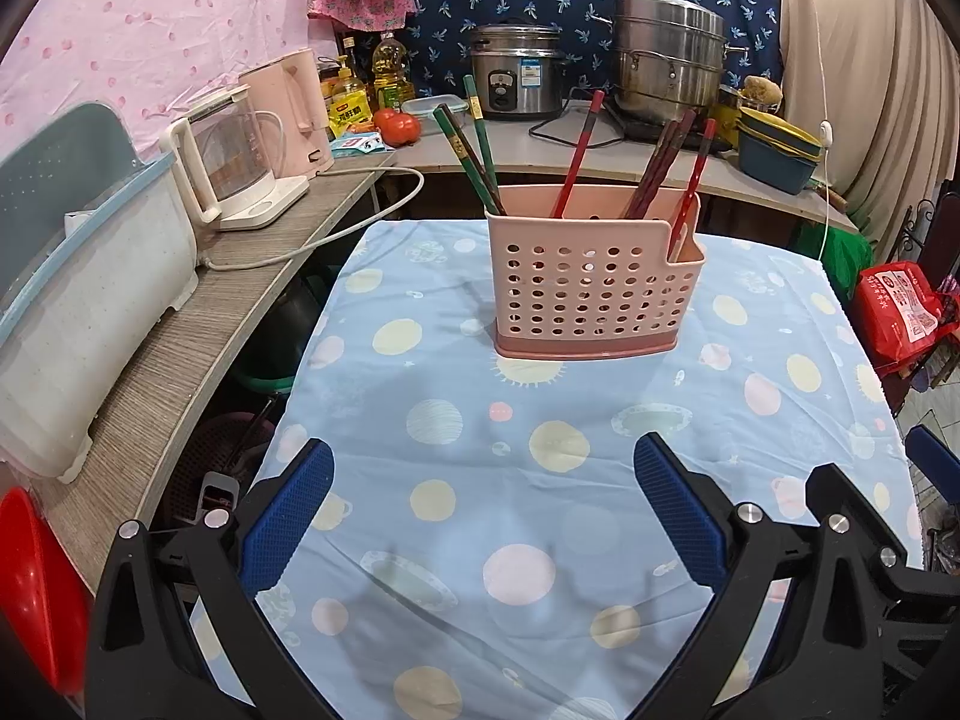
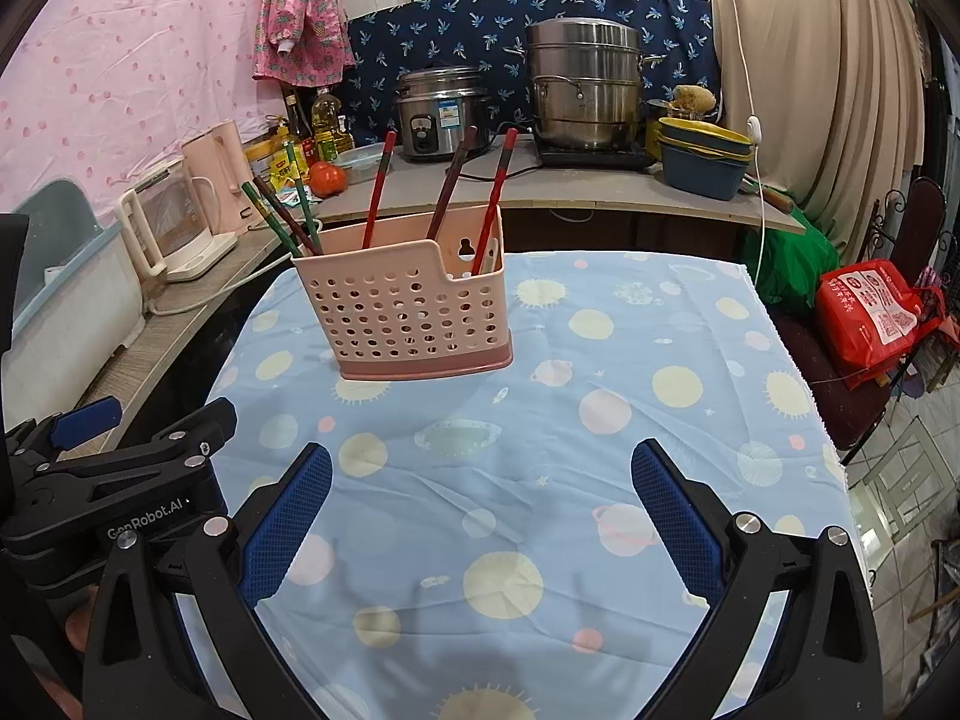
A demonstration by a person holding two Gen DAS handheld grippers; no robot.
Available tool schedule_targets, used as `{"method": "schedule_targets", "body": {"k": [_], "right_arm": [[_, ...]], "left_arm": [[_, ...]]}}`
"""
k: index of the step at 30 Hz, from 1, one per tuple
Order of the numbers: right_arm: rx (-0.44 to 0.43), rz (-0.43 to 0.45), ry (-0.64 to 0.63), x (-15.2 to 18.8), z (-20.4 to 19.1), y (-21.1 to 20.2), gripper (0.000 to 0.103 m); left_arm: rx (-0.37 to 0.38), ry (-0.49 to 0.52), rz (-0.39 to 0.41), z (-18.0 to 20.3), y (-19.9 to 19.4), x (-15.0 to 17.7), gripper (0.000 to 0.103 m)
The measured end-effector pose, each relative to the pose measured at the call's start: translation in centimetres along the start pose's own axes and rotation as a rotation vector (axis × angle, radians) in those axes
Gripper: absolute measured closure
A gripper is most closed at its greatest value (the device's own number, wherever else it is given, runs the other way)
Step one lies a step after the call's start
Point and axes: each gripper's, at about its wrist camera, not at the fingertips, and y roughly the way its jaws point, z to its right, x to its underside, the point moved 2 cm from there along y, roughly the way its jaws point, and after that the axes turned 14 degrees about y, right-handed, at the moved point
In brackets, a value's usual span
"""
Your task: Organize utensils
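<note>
A pink perforated utensil holder (image 1: 591,294) stands upright on the blue patterned tablecloth (image 1: 540,510); it also shows in the right wrist view (image 2: 414,312). Green chopsticks (image 1: 474,150) lean in its left part, red and dark brown chopsticks (image 1: 660,162) in the middle and right. In the right wrist view the green ones (image 2: 282,216) and red ones (image 2: 495,198) stand the same way. My left gripper (image 1: 483,468) is open and empty, well short of the holder. My right gripper (image 2: 480,468) is open and empty, to the holder's right and nearer me.
A grey counter on the left carries a glass kettle (image 1: 231,162), a pink kettle (image 1: 294,114) and a dish rack (image 1: 78,276). The back counter has a rice cooker (image 1: 516,78), a steel steamer pot (image 1: 669,60), bottles and a tomato (image 1: 396,126). A red bag (image 2: 870,312) lies at right.
</note>
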Motion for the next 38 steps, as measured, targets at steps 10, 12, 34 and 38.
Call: {"method": "schedule_targets", "body": {"k": [10, 12, 34, 38], "right_arm": [[0.001, 0.0, 0.0, -0.01, 0.04, 0.01, 0.006], [0.001, 0.0, -0.001, 0.01, 0.07, 0.01, 0.006], [0.008, -0.007, -0.002, 0.17, 0.34, 0.04, 0.006], [0.01, -0.007, -0.003, 0.21, 0.31, 0.03, 0.006]], "left_arm": [[-0.005, 0.004, 0.001, -0.14, 0.02, -0.06, 0.007], [-0.006, 0.005, 0.001, -0.11, 0.02, -0.05, 0.007], [-0.026, -0.004, -0.003, 0.0, 0.33, -0.02, 0.007], [-0.013, -0.004, 0.001, -0.04, 0.4, -0.01, 0.007]]}}
